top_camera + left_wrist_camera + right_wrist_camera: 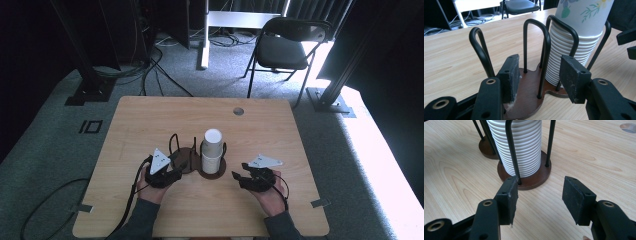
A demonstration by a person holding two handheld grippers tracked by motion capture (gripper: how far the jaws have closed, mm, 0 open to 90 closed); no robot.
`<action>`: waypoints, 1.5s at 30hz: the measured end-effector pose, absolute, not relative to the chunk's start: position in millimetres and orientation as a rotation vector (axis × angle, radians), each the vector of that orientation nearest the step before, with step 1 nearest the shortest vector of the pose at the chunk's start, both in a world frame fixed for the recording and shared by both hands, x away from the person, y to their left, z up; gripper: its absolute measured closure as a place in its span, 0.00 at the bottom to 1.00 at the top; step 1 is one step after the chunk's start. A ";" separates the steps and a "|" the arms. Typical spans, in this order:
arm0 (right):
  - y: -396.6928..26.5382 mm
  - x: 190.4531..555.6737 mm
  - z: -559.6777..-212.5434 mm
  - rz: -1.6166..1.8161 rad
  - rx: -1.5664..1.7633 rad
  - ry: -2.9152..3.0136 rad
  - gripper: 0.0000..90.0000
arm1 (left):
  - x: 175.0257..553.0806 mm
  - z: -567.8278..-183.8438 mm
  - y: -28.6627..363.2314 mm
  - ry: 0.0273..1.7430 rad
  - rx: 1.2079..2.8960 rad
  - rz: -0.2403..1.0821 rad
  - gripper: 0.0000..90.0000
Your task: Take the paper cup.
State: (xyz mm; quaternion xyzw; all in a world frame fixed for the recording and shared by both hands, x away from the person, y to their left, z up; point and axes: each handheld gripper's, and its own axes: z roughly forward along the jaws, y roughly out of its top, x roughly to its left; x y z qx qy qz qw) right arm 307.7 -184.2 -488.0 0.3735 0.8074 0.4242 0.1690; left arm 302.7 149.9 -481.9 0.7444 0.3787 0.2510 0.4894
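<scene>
High view: both hands level, left gripper (181, 165) and right gripper (239, 175) flanking cup holder (218, 172).

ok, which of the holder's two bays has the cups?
The bay nearer the right tongs: a stack of white cups fills its wire loops. The other bay, by the left tongs, stands empty.

At the lower middle of the high view your forearms come in wearing dark grey long sleeves (142, 220). Your matte black left gripper (176, 167) and matching black right gripper (239, 177) each carry a pale grey three-cornered plate on top and trail a black cable. Up close, brass-ringed screw holes mark the jaw arms, and the flat black pads (510, 75) look scuffed and dusty.
</scene>
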 end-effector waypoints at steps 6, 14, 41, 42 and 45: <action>-184.6 307.3 -486.6 1.208 1.065 2.288 0.51 | 301.3 -481.1 146.5 0.906 1.813 0.605 0.57; -188.3 306.4 -477.4 1.231 1.058 2.258 0.51 | 300.1 -482.2 139.0 0.887 1.828 0.588 0.57; -172.0 317.5 -421.5 1.428 0.936 2.260 0.55 | 299.0 -474.1 111.5 0.796 1.839 0.563 0.54; -170.5 318.3 -419.7 1.427 0.930 2.260 0.55 | 299.7 -474.5 109.9 0.794 1.843 0.563 0.54; -166.6 320.7 -415.5 1.431 0.922 2.259 0.54 | 301.3 -476.0 104.8 0.792 1.855 0.566 0.54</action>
